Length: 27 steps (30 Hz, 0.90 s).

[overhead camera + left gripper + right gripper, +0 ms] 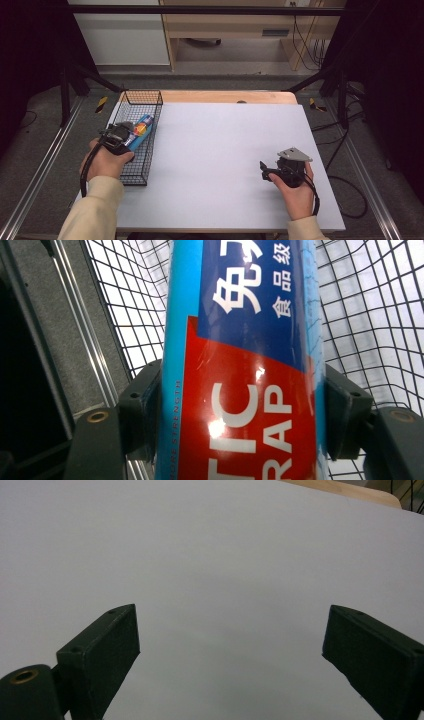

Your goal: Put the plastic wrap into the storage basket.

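A long blue and red box of plastic wrap (142,129) (245,360) lies lengthwise in the black wire basket (149,100) at the table's left edge. My left gripper (121,133) (242,405) is shut on the box, one black jaw pressing each long side. The basket's mesh (370,315) shows behind the box in the left gripper view. At the right of the white table (215,150), my right gripper (264,169) (230,640) rests low over the bare surface, open, with nothing between its jaws.
The wooden table edge (225,96) (345,490) runs along the far side. Metal frame rails (37,170) flank the table on the floor, and cables (350,190) lie to the right. Wide free surface separates the two grippers.
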### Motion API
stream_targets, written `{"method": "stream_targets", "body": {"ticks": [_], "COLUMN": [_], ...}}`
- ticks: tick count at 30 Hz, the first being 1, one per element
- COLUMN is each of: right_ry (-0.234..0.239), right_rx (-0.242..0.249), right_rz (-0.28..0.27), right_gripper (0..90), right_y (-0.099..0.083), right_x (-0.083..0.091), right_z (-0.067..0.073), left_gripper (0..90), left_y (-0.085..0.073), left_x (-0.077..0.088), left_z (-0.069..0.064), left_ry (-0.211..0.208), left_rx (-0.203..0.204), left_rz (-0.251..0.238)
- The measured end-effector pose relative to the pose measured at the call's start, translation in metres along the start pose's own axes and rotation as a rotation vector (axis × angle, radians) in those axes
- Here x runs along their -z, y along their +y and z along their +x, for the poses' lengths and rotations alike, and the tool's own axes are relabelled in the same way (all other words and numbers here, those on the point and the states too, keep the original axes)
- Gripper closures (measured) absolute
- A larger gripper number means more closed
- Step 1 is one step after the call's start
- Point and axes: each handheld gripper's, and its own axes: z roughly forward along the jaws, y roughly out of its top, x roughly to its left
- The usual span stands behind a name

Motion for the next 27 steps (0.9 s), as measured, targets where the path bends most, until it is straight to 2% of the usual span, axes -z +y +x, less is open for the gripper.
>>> {"method": "stream_targets", "body": {"ticks": [6, 20, 27], "right_ry": [0.002, 0.006, 0.009], "right_rx": [-0.001, 0.005, 0.005], "right_rz": [0.003, 0.007, 0.003], "right_gripper": [8.4, 8.4, 8.3], "right_y": [0.0, -0.0001, 0.0], "right_x": [-0.0003, -0.0006, -0.0004], "right_z": [0.0005, 0.0008, 0.001], "left_gripper": [31.6, 31.4, 30.8], "left_y": [0.0004, 0.0003, 0.0005], "left_x": [0.0, -0.0003, 0.0009], "left_z": [-0.0015, -0.0035, -0.0089], "left_ry": [0.012, 0.022, 0.075], "left_rx": [-0.014, -0.017, -0.069], "left_rz": [0.004, 0.002, -0.014]}}
